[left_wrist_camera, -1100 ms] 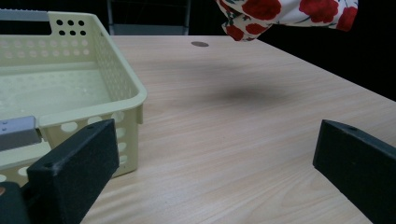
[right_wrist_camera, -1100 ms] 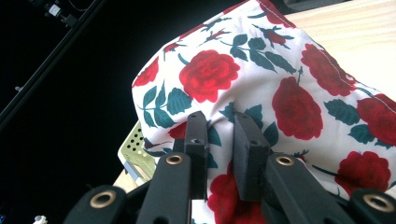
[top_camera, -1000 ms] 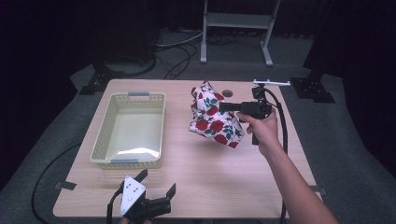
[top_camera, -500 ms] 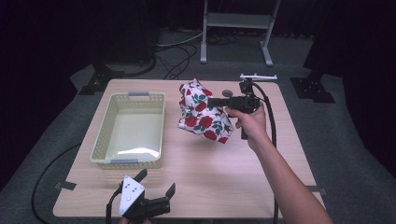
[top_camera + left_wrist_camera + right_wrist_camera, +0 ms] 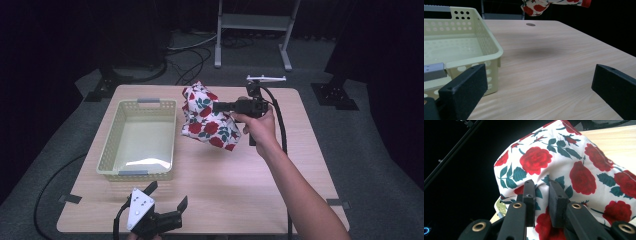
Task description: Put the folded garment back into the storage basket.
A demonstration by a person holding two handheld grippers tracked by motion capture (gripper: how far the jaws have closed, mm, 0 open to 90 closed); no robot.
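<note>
The right gripper (image 5: 217, 106) is clamped on the rose-print cloth (image 5: 207, 120), carrying it just beside the basket (image 5: 112, 150). Next: centre it over the basket, then release. The left gripper (image 5: 167, 200) rests with jaws apart, near the basket.

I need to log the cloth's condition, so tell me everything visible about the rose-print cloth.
The rose-print cloth is white fabric printed with red roses and dark green leaves, with a stitched hem along its edges. It hangs bunched and folded in the air above the table, just right of the yellow basket, and casts a soft shadow on the wood. The right claw is shut on a pinched fold of it. Nothing else touches it.
</note>
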